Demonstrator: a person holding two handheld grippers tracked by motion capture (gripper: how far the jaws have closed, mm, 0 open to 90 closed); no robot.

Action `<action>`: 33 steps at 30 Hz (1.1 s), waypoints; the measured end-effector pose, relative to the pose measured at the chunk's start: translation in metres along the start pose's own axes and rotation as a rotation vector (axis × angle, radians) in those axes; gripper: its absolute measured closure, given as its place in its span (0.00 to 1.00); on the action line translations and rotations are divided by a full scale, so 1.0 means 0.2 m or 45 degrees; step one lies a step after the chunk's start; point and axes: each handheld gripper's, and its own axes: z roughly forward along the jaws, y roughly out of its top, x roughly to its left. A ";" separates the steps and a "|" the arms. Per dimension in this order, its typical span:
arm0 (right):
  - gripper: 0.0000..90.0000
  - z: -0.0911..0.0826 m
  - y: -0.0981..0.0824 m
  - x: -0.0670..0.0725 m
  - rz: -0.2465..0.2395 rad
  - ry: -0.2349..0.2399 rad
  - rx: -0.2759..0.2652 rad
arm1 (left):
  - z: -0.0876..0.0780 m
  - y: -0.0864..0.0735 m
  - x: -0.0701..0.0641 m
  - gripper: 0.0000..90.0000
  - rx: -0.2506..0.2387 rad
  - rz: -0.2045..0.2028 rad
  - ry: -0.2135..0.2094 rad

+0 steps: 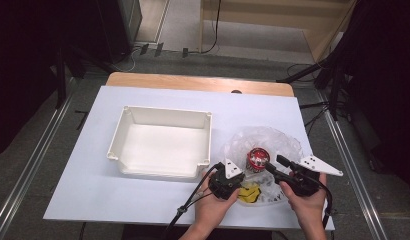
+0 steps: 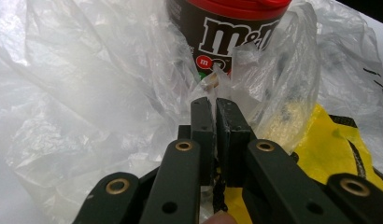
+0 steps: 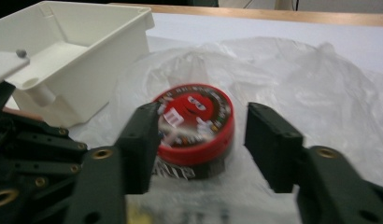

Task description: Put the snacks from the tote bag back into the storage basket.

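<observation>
A round M&M's tub (image 1: 257, 159) (image 2: 231, 28) (image 3: 195, 126) with a red lid and dark body stands inside a crumpled clear plastic bag (image 1: 273, 140) (image 2: 87, 84) (image 3: 311, 84). My left gripper (image 1: 239, 176) (image 2: 215, 116) is shut on a fold of the bag's film just in front of the tub. The right gripper (image 1: 274, 165) (image 3: 201, 140) is open, its two jaws standing on either side of the tub's lid without touching it. A yellow packet (image 1: 249, 194) (image 2: 334, 144) lies in the bag close to the left gripper.
An empty white plastic bin (image 1: 160, 142) (image 3: 63, 46) stands left of the bag on the white table sheet (image 1: 93, 180). The table's wooden far edge (image 1: 193, 82) runs behind it. Both hands come in at the near edge.
</observation>
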 end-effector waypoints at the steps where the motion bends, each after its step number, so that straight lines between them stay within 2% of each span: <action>1: 0.41 0.01 0.01 0.01 0.002 -0.004 0.008 | 0.00 0.00 0.00 0.97 -0.002 0.005 -0.003; 3: 0.30 0.07 0.02 0.02 0.025 -0.001 0.062 | 0.00 0.00 0.00 0.97 -0.002 0.009 -0.005; 5: 0.26 0.12 0.01 0.03 0.025 0.003 0.125 | 0.00 0.00 0.00 0.97 -0.004 0.012 -0.006; 9: 0.23 0.17 -0.01 0.05 0.007 -0.001 0.173 | 0.00 0.00 0.00 0.97 -0.005 0.021 -0.006; 11: 0.23 0.20 -0.02 0.06 -0.012 -0.034 0.189 | 0.00 0.00 -0.01 0.97 -0.003 0.023 -0.008; 17: 0.25 0.27 -0.04 0.07 -0.021 -0.093 0.219 | 0.00 0.00 -0.01 0.97 -0.001 0.030 -0.011; 21: 0.24 0.31 -0.06 0.06 -0.007 -0.093 0.231 | 0.00 0.00 -0.01 0.97 -0.002 0.029 -0.013; 23: 0.24 0.32 -0.06 0.06 -0.002 -0.096 0.229 | 0.00 0.00 -0.01 0.97 -0.004 0.028 -0.013; 26: 0.26 0.31 -0.06 0.07 -0.024 -0.111 0.223 | 0.00 0.00 -0.01 0.97 -0.003 0.028 -0.014; 28: 0.28 0.30 -0.05 0.08 -0.054 -0.144 0.205 | 0.00 0.00 -0.01 0.97 -0.003 0.027 -0.015; 29: 0.28 0.30 -0.05 0.08 -0.050 -0.143 0.205 | 0.00 0.00 -0.01 0.97 -0.003 0.026 -0.014; 31: 0.28 0.28 -0.04 0.08 -0.010 -0.103 0.191 | 0.00 0.00 -0.01 0.97 -0.004 0.022 -0.012; 33: 0.28 0.26 -0.02 0.08 -0.012 -0.103 0.173 | 0.00 0.00 -0.01 0.97 -0.006 0.023 -0.013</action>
